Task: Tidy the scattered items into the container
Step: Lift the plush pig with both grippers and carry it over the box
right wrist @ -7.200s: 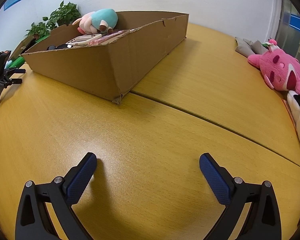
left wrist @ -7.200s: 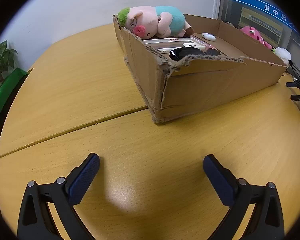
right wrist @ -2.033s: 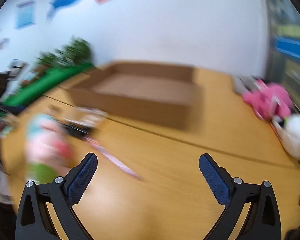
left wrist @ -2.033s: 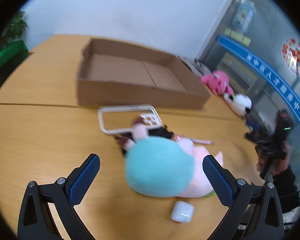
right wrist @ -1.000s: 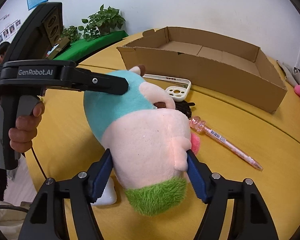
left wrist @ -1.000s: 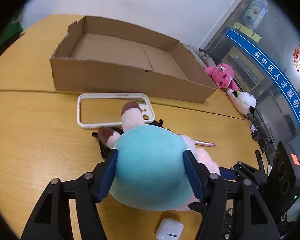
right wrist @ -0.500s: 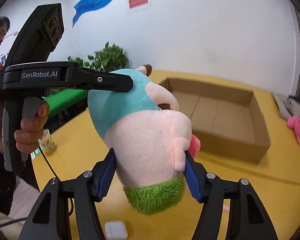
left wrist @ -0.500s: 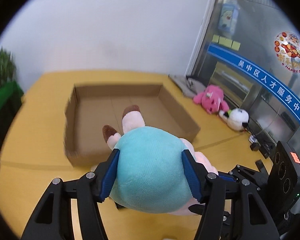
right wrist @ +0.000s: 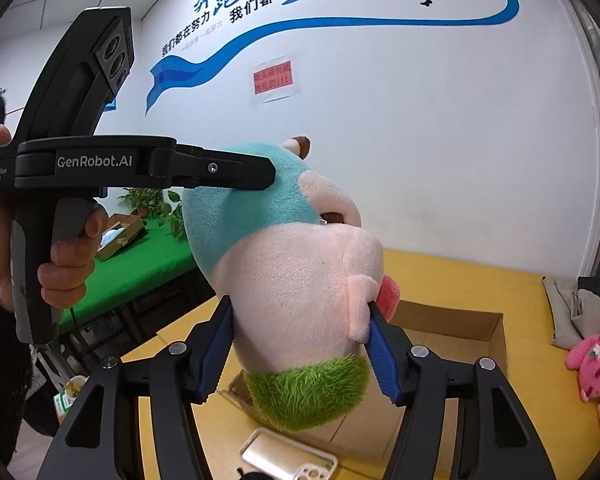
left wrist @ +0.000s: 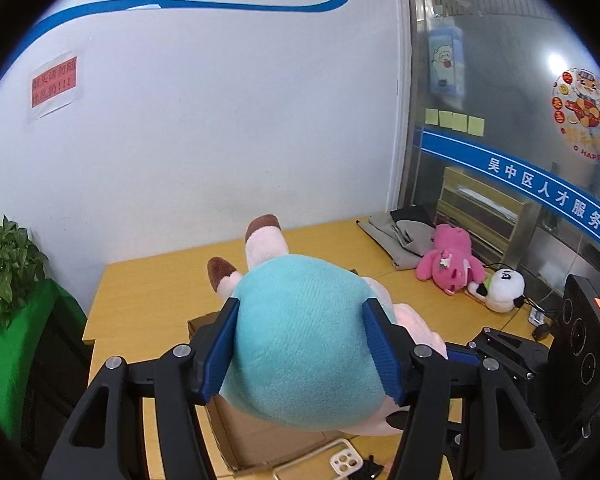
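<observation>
Two black plastic handheld grippers are seen, each with ribbed blue pads on its fingers and silver screws at the joints. The left gripper is marked "GenRobot.AI" and "Data Acquisition System" in white, with a grey trigger grip and round lenses on its raised housing. A bare-skinned left hand and dark sleeve are visible.

Plush pig: pink head, teal body, green hair, brown hooves. Cardboard box tan. Table yellow-orange.
</observation>
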The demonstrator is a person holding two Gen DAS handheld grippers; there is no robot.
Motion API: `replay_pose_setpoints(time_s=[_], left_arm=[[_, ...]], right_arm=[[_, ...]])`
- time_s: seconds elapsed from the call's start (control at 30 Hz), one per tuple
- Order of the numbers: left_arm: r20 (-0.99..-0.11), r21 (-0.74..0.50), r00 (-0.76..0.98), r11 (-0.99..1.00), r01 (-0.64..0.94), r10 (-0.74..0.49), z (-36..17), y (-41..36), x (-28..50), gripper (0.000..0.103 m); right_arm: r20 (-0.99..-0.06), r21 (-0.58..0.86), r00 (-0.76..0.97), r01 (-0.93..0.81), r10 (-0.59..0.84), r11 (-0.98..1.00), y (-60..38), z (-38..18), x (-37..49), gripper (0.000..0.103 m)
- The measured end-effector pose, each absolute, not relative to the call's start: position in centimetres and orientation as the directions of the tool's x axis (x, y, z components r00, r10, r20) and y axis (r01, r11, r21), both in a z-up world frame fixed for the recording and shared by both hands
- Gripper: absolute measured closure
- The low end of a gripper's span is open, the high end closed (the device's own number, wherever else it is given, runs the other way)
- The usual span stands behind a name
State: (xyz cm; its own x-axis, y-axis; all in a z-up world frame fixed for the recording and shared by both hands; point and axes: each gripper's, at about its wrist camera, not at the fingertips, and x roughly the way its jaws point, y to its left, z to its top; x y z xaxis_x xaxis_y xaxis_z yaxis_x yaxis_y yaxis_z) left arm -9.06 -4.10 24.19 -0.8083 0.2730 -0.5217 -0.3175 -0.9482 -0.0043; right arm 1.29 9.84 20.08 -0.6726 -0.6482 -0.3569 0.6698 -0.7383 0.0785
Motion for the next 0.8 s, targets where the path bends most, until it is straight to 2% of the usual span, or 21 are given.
replay_pose_setpoints(time_s=[0.3, 0.53, 0.8], left_arm=[[-0.631, -0.002, -0.738, -0.952, -0.306, 0.238, 20.0, -5.6, -21.3, 0.044], [-0.748, -0.035, -0.627, -0.955, -0.293, 0.22, 11.1, -7.6, -31.7, 0.045], [-0.841, -0.092, -0.488, -0.95, -0.297, 0.234, 0.2, -9.4, -38.6, 0.045]], right_arm=[[-0.437, 0.241, -0.603, 0.637, -0.668, -0.732, 6.1, 16.9, -11.0, 0.038], [-0.548, 0.383, -0.506, 0.556, -0.666, -0.737, 2.4, 9.5, -20.9, 0.038], [-0.677, 0.474, -0.384, 0.424, -0.627, -0.772, -2.4, 0.4, -25.4, 0.039]])
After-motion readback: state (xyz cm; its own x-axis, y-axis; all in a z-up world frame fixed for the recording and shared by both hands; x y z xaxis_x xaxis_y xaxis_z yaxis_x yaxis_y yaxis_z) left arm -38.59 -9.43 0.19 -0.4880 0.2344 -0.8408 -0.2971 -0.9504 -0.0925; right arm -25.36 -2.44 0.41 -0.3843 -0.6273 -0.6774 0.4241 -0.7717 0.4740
